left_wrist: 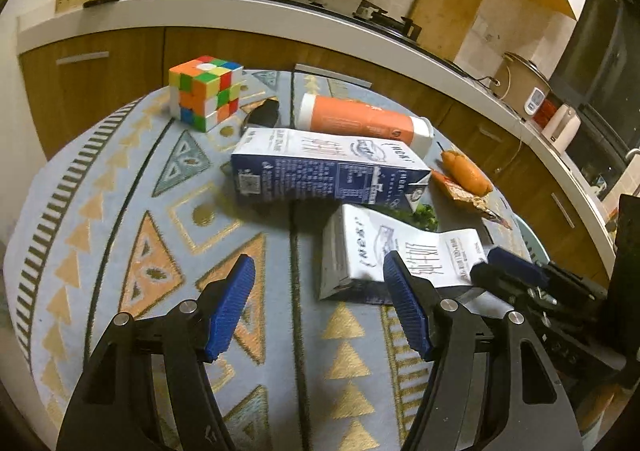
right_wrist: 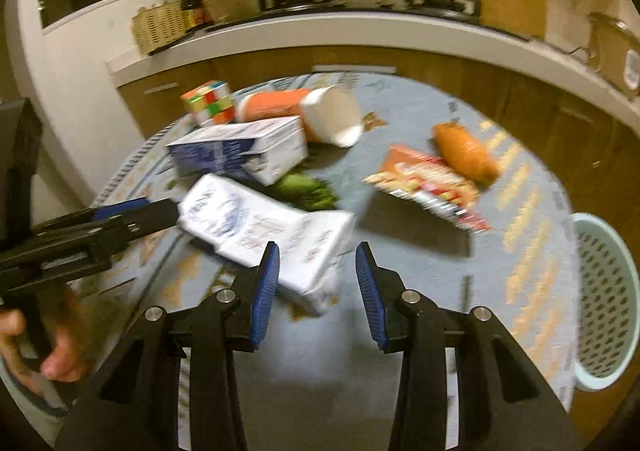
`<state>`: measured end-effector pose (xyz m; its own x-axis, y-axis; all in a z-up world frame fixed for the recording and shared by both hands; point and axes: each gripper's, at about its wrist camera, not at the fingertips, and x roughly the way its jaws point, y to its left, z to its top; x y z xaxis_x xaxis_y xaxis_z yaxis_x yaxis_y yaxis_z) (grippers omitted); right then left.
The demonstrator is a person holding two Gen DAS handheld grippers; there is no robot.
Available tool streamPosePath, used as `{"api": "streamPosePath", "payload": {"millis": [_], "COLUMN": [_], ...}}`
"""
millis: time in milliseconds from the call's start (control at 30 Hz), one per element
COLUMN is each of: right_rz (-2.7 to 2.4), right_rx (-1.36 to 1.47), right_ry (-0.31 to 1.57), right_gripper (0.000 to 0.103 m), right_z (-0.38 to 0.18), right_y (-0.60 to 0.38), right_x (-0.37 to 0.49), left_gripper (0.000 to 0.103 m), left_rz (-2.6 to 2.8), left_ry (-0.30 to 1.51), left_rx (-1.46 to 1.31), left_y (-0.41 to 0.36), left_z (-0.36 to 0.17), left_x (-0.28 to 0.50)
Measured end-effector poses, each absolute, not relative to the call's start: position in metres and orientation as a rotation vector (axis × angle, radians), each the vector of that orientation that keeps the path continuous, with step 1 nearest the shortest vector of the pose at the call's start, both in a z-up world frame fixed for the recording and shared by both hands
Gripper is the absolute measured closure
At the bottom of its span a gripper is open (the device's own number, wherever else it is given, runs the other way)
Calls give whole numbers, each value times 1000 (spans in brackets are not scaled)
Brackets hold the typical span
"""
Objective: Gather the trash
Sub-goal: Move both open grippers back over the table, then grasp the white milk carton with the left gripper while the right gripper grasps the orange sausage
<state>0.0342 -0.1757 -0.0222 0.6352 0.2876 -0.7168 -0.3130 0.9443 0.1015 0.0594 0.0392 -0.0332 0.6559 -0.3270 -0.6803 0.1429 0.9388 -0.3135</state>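
Observation:
Two white and blue milk cartons lie on the patterned table. The near carton [left_wrist: 376, 251] [right_wrist: 272, 235] lies just ahead of both grippers. The far carton [left_wrist: 320, 171] [right_wrist: 240, 151] lies behind it. My left gripper [left_wrist: 316, 291] is open, its right finger touching the near carton's left end. My right gripper [right_wrist: 316, 283] is open, with the carton's near corner between its fingers. The right gripper also shows in the left wrist view [left_wrist: 516, 271]. A red snack wrapper [right_wrist: 428, 187] [left_wrist: 468, 195] lies to the right.
An orange bottle [left_wrist: 360, 119] [right_wrist: 304, 111], a colour cube [left_wrist: 204, 91] [right_wrist: 210, 101], a carrot [left_wrist: 466, 171] [right_wrist: 464, 151] and greens [right_wrist: 308, 187] lie on the table. A pale green perforated basket [right_wrist: 604, 303] stands at the table's right edge. A kitchen counter with a wok runs behind.

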Motion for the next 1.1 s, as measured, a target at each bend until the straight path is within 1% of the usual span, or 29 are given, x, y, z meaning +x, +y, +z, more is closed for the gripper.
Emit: {"api": "streamPosePath", "payload": {"millis": [200, 300, 467, 567, 667, 700, 733, 833, 867, 1100], "right_rz": [469, 619, 602, 550, 515, 537, 568, 633, 659, 827], "right_rx": [-14, -3, -129, -93, -41, 1, 60, 146, 160, 87], "right_ry": [856, 884, 811, 808, 842, 870, 880, 922, 936, 973], "right_gripper": [67, 67, 67, 67, 66, 66, 66, 66, 64, 64], "right_z": [-29, -28, -12, -9, -19, -26, -29, -36, -38, -38], "right_y": [-146, -123, -113, -128, -144, -147, -150, -153, -149, -90], "right_x": [21, 10, -4, 9, 21, 26, 30, 34, 33, 3], "left_gripper": [38, 38, 38, 37, 35, 32, 31, 31, 31, 31], "left_rz": [-231, -177, -142, -177, -221, -228, -235, -228, -223, -148], "left_ry": [817, 803, 800, 816, 833, 834, 833, 823, 822, 846], "left_rx": [-296, -307, -379, -412, -405, -406, -408, -403, -404, -437], "left_y": [59, 76, 106, 103, 85, 81, 78, 75, 76, 101], "left_z": [-35, -32, -31, -30, -29, -28, -27, -23, -23, -21], "left_x": [56, 50, 44, 43, 42, 42, 42, 39, 38, 29]}}
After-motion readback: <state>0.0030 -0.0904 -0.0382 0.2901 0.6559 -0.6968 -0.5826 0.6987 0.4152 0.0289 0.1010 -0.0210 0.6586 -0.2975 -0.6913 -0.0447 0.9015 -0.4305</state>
